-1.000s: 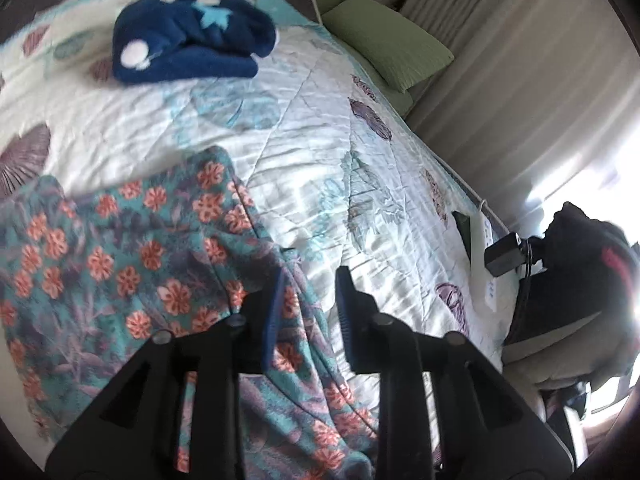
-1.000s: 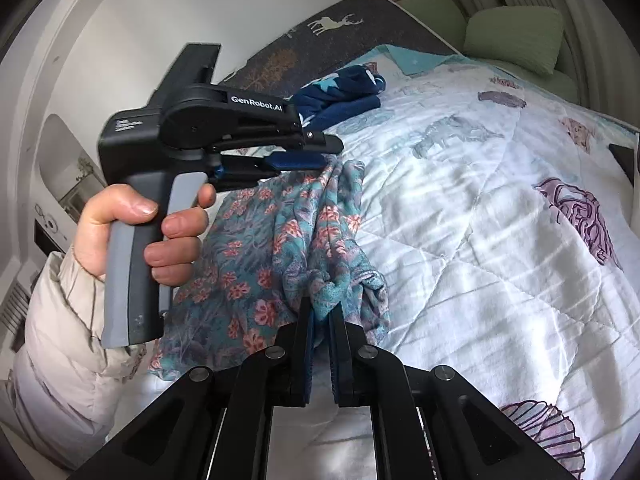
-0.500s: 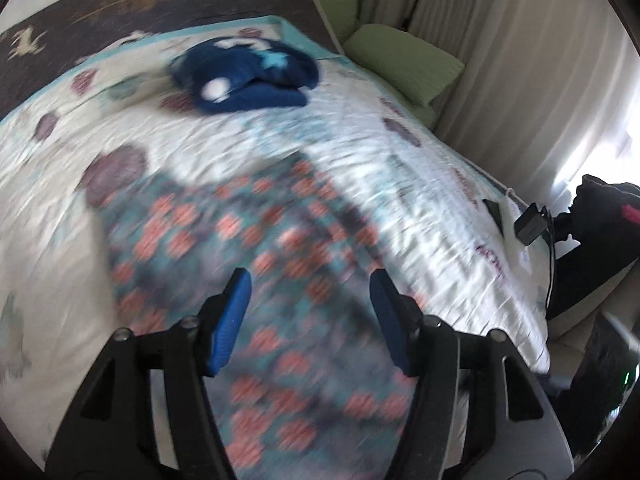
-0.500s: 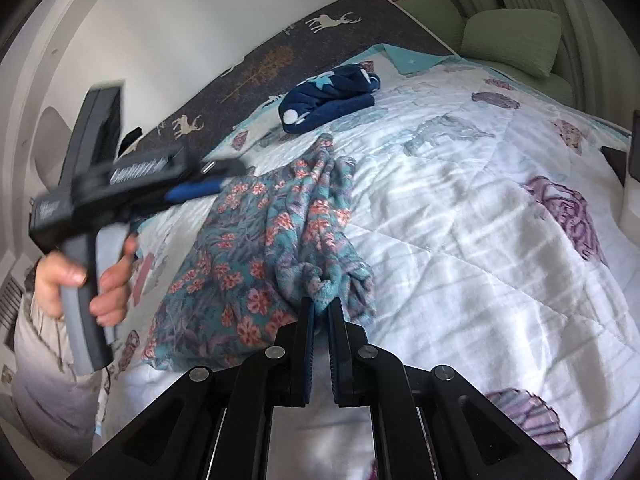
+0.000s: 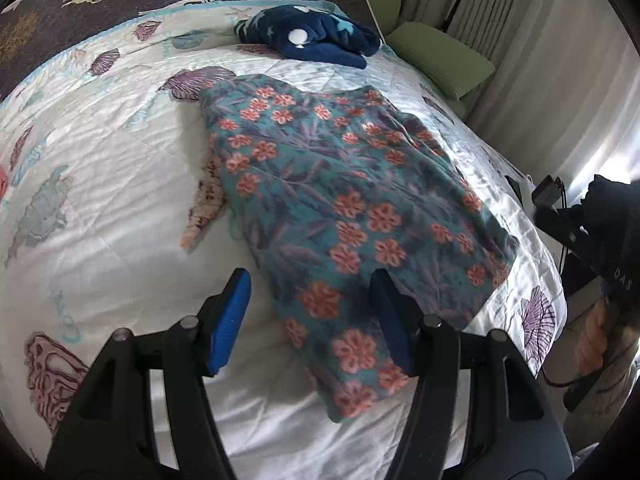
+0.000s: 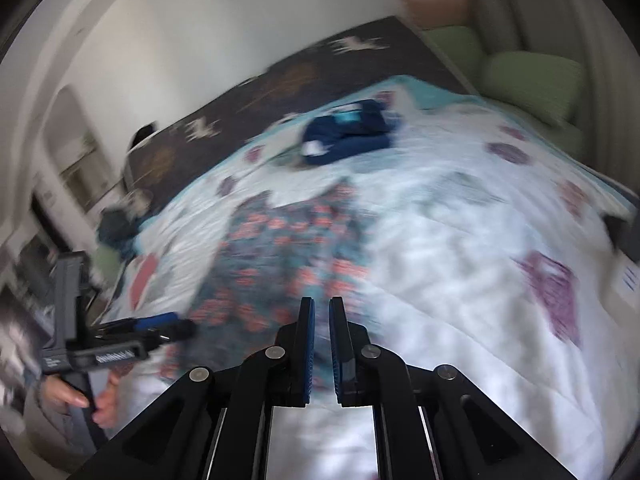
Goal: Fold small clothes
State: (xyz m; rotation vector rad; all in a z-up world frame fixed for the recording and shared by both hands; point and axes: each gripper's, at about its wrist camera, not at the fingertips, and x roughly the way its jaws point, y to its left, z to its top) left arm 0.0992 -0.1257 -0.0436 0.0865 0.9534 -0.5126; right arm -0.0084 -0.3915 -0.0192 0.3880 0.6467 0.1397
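A teal floral garment [image 5: 340, 208] lies spread flat on the white quilted bed [image 5: 112, 168]; it also shows, blurred, in the right wrist view [image 6: 280, 256]. My left gripper [image 5: 310, 314] is open and empty, raised above the garment's near end. My right gripper [image 6: 320, 340] has its jaws nearly closed with a thin gap and nothing between them, above the bed beside the garment's near edge. The left gripper also shows at lower left of the right wrist view [image 6: 160, 328].
A folded navy garment [image 5: 312, 36] lies at the far end of the bed, also in the right wrist view [image 6: 348, 132]. Green pillows [image 5: 440, 60] line the far right side. A dark patterned blanket [image 5: 120, 4] covers the head. A dark bag [image 5: 608, 232] sits right of the bed.
Both grippers let go of the floral garment and pulled back. The left opened wide. The garment, bunched before, now lies flat. The right wrist view is blurred from motion.
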